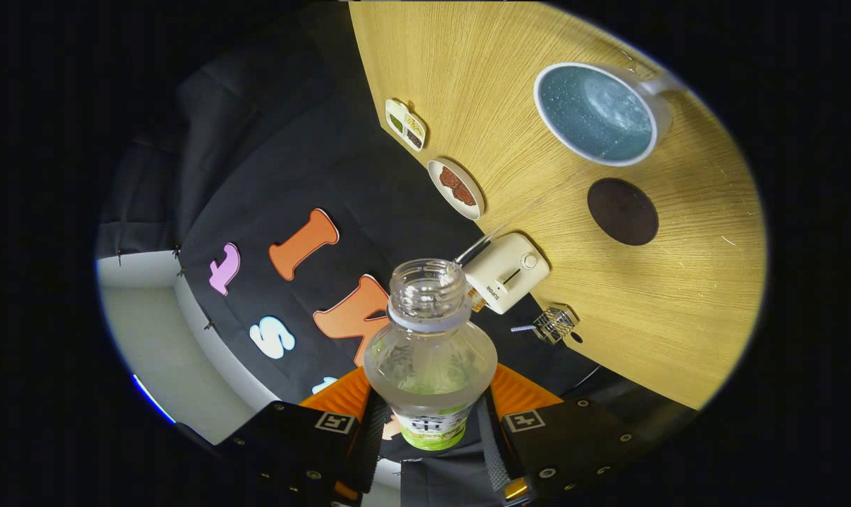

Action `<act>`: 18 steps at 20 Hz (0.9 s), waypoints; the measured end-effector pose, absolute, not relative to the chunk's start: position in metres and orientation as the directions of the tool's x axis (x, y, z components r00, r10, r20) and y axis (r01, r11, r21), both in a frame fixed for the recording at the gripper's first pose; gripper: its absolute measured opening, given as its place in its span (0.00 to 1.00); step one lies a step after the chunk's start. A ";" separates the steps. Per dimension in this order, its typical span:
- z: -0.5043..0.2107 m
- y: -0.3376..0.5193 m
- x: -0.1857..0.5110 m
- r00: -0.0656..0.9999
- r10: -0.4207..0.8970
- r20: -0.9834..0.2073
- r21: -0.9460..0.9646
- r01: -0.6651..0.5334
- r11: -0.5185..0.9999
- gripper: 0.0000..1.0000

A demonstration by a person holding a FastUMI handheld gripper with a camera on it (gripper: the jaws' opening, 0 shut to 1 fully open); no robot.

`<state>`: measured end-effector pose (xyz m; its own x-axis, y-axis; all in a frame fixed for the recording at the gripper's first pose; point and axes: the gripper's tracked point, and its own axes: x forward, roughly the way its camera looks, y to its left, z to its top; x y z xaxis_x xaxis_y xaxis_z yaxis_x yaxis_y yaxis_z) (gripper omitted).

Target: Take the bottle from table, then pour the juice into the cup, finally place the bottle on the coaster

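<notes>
Black booth cloth hangs off to the left, wooden table [679, 310] tilted away on the right — and between the fingers sits the bottle [430, 355], uncapped, the gripper [431, 422] clamped on its sides, so the pickup looks done. Beyond its mouth there's a small white appliance [504, 271], then the dark coaster [622, 211], then the cup [598, 113] well apart from the bottle. Whether anything's been poured, I can't tell — pouring and placing on the coaster seem left.
</notes>
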<state>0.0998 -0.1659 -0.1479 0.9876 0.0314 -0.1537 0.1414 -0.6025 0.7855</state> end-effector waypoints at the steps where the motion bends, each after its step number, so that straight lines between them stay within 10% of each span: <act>1: -0.148 -0.167 0.100 0.988 0.029 -0.152 0.782 0.138 -0.608 0.62; 18: -0.172 -0.154 0.099 0.967 0.042 -0.251 0.920 0.252 -0.301 0.62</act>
<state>0.0992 -0.1540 -0.1715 0.9670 0.0418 -0.2512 0.2519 -0.3012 0.9197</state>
